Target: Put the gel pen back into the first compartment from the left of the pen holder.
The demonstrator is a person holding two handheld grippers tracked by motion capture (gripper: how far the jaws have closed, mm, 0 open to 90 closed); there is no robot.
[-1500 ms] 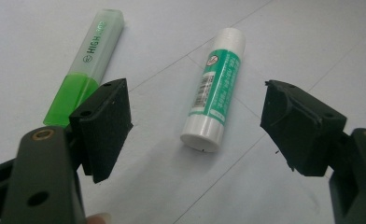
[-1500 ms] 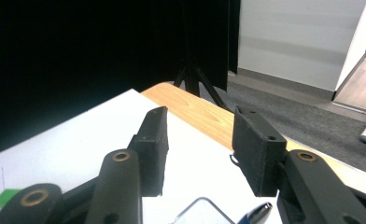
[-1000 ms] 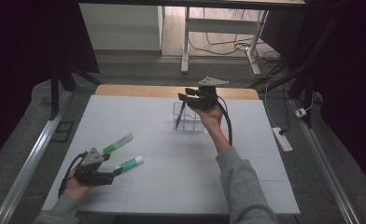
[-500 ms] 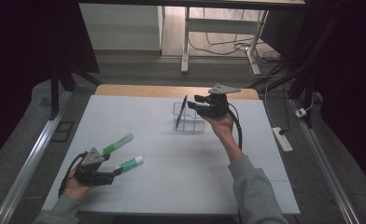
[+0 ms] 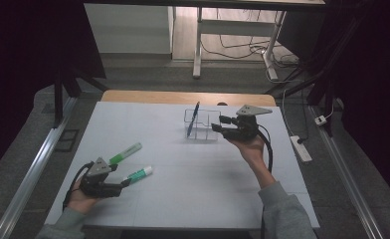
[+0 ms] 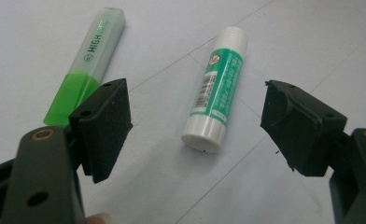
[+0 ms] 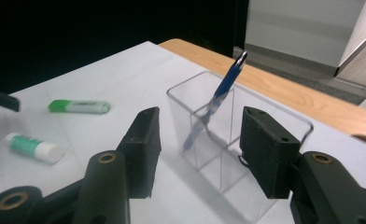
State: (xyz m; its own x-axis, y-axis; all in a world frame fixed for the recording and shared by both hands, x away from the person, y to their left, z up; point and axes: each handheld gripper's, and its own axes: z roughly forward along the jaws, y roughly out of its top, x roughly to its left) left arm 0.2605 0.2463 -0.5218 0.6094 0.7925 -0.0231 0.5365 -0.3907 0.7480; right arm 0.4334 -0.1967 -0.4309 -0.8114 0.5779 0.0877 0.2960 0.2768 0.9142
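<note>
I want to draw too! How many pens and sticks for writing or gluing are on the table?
3. A blue pen stands tilted in the clear holder. A green highlighter and a glue stick lie side by side near the left gripper. None seem hidden.

- The organiser (image 5: 202,124) is standing on the far middle part of the table (image 5: 193,199), and the pen (image 5: 192,119) is leaning inside its left compartment.
- The right gripper (image 5: 217,125) is sitting just right of the organiser, its jaws pointing left toward it.
- The highlighter (image 5: 125,153) and the glue stick (image 5: 139,174) are lying side by side at the near left, the highlighter farther from the person.
- The left gripper (image 5: 125,182) is sitting just before both, its jaws standing to either side of the glue stick's near end (image 6: 203,137).
</note>
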